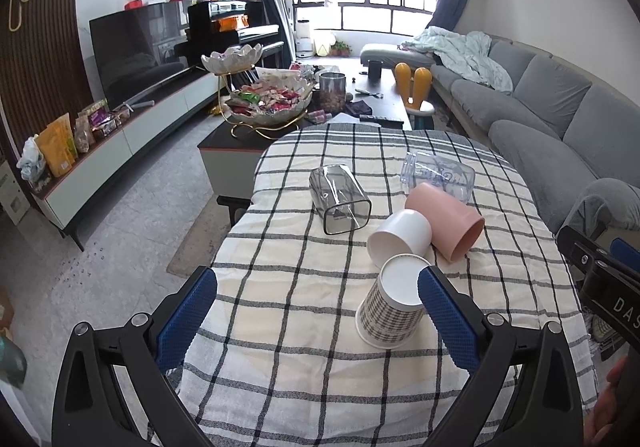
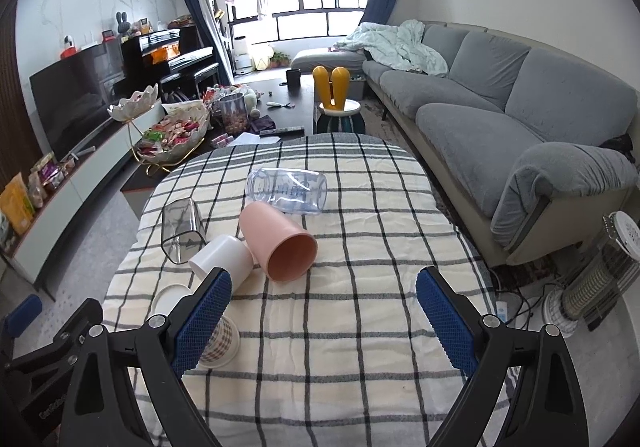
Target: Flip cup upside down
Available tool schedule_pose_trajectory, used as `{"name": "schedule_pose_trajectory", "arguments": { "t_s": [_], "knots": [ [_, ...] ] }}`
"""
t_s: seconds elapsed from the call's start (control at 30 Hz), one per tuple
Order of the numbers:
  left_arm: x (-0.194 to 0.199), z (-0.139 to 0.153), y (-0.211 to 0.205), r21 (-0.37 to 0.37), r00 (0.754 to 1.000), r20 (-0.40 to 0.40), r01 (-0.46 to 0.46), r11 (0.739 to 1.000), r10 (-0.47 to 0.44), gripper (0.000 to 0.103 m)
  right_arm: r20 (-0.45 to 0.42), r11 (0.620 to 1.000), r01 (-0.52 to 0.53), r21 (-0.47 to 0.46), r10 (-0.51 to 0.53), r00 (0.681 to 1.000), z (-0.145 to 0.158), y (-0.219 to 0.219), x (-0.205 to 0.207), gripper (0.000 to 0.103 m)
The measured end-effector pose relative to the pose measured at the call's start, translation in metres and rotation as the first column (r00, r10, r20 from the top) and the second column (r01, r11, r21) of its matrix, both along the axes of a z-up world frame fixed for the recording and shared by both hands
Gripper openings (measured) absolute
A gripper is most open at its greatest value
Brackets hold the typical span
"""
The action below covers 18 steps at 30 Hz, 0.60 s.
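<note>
A plaid paper cup [image 1: 390,303] stands upside down on the checked tablecloth [image 1: 300,267], just left of my left gripper's right pad. It also shows in the right wrist view [image 2: 218,339], half hidden behind my left finger. My left gripper [image 1: 318,317] is open and empty above the cloth. My right gripper [image 2: 324,319] is open and empty too. A white cup [image 1: 400,237], a pink cup [image 1: 446,223], a clear square cup [image 1: 340,203] and a clear bottle [image 1: 438,177] lie on their sides beyond.
A grey sofa [image 2: 500,99] runs along the right. A coffee table with a snack bowl [image 1: 268,103] stands behind the table. A TV unit [image 1: 120,143] is at the left. A heater [image 2: 600,279] stands on the floor at the right.
</note>
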<state>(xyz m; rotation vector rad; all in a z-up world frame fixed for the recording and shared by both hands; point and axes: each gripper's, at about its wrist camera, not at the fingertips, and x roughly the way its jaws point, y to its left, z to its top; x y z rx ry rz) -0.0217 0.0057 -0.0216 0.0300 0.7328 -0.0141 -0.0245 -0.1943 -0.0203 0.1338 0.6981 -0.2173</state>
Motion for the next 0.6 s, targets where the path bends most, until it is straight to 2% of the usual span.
{"name": "schedule_pose_trajectory", "arguments": {
  "t_s": [0.6],
  "knots": [
    [-0.0016,0.0051,0.0011,-0.002,1.000,0.014,-0.006,1.000,0.006,0.103,0.013,1.000,-0.004,-0.008,0.004,1.000,0.0050,0.0013,-0.0031,0.094]
  ]
}}
